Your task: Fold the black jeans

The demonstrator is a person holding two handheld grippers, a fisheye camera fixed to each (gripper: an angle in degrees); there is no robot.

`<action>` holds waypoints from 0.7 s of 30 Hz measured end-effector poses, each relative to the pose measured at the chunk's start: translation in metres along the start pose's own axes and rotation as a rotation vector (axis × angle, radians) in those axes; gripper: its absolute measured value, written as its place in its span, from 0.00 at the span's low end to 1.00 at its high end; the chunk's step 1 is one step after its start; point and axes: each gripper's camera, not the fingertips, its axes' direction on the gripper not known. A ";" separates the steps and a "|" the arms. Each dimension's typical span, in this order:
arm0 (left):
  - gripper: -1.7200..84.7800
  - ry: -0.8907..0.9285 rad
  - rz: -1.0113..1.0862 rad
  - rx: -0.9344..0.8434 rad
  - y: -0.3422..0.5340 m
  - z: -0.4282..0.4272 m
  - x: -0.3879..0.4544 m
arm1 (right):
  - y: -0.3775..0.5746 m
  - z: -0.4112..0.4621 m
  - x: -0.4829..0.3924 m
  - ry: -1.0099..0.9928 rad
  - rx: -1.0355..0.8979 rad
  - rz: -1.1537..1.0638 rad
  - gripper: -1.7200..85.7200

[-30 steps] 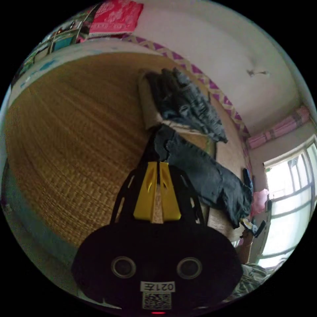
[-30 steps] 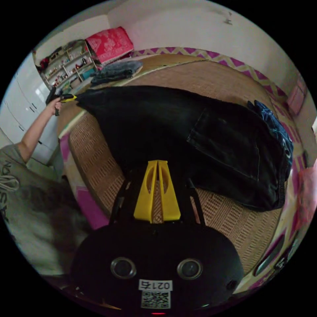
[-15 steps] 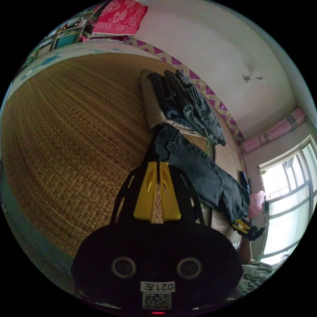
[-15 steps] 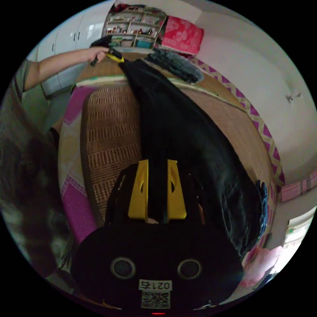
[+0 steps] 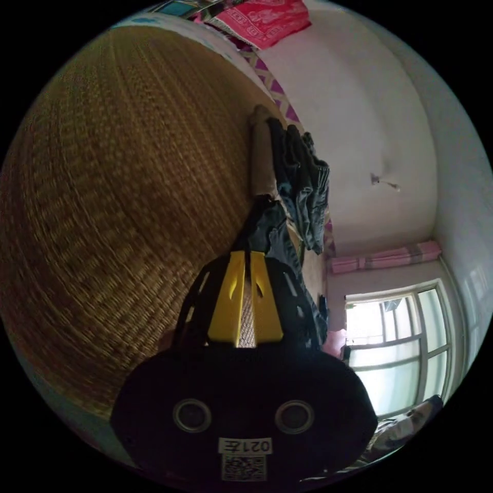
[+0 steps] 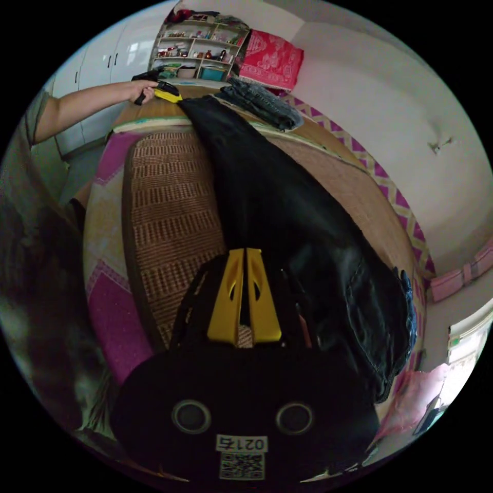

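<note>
The black jeans (image 6: 287, 221) are lying lengthwise along the woven mat (image 6: 169, 215), their hem end pinched by the clenched left gripper (image 6: 167, 94) and their waist edge by the clenched right gripper (image 6: 245, 252).

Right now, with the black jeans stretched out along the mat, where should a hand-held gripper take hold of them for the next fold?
Probably at the two ends. The black jeans lie lengthwise on the woven mat; the left hand-held gripper holds the far leg end, the right hand-held gripper the near edge. Grip each end's edge from outside, along the length, then bring one over the other.
</note>
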 end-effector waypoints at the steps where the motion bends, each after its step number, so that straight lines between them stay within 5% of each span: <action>1: 0.03 0.026 -0.018 0.014 0.001 -0.002 -0.004 | 0.002 -0.001 -0.001 0.006 0.007 0.011 0.01; 21: 0.02 -0.081 0.117 -0.003 0.074 0.029 0.031 | 0.138 -0.054 0.040 -0.203 0.211 0.450 0.02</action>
